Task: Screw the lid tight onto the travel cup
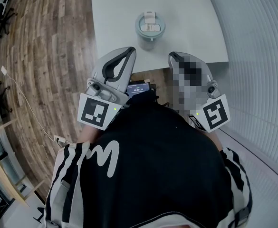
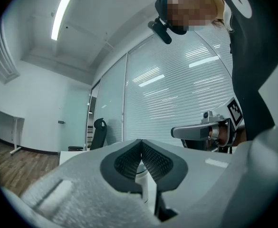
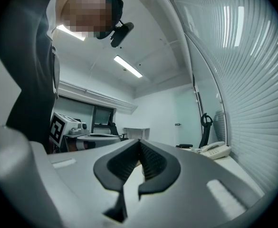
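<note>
Pale grey-green plastic forms the travel cup [image 1: 149, 36], which is shown upright on the white table [image 1: 191, 13], close to the table's near edge. The lid [image 1: 150, 25] is seated on the cup's mouth, with a white flip tab on its top; how far it has been screwed down cannot be told. The cup is touched by neither tool. The left gripper [image 1: 130, 52] is held near and slightly left of the cup, its jaws clenched tip to tip with nothing between the ribbed pads, as confirmed in the left gripper view [image 2: 141, 145]. The right gripper [image 1: 172, 56] is held near and slightly right of the cup, likewise clenched and empty in its own view [image 3: 139, 144]. Both tools are pointed level toward the far side. A marker cube [image 1: 97, 110] is carried on the left tool. To the left lies wood flooring [image 1: 43, 46]; on the far right a telephone [image 3: 215, 149] is set on a desk
</note>
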The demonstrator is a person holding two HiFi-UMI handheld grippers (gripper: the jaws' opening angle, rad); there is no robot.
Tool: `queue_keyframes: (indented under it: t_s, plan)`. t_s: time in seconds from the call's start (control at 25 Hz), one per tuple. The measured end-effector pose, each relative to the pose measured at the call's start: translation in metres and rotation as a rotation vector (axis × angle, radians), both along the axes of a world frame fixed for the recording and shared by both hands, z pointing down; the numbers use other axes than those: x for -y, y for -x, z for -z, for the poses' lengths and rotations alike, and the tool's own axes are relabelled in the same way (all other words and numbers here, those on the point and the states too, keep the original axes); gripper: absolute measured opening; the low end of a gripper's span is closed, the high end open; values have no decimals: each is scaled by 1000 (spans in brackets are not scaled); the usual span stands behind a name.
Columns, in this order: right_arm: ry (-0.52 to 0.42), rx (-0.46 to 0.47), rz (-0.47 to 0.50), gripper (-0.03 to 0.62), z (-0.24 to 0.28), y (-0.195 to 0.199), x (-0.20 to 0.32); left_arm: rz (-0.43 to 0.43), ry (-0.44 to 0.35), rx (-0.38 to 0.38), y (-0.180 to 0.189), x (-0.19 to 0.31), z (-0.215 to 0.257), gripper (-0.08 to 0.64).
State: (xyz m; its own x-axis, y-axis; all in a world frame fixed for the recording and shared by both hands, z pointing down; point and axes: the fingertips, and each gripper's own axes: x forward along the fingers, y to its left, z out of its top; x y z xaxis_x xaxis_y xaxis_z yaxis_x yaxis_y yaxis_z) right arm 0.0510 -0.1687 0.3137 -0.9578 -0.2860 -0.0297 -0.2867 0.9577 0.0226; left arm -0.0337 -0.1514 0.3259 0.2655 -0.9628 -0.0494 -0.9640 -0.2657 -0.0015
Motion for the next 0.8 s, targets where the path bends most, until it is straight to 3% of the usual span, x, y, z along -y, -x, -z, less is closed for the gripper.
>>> queue_keyframes:
  t_s: [0.36, 0.8]
  plan:
    - [36, 12, -10, 0, 4, 5, -1, 27, 7, -8, 7, -2, -1, 2]
    - [4, -15, -9, 0, -1, 3, -1, 26, 8, -16, 10, -2, -1, 2]
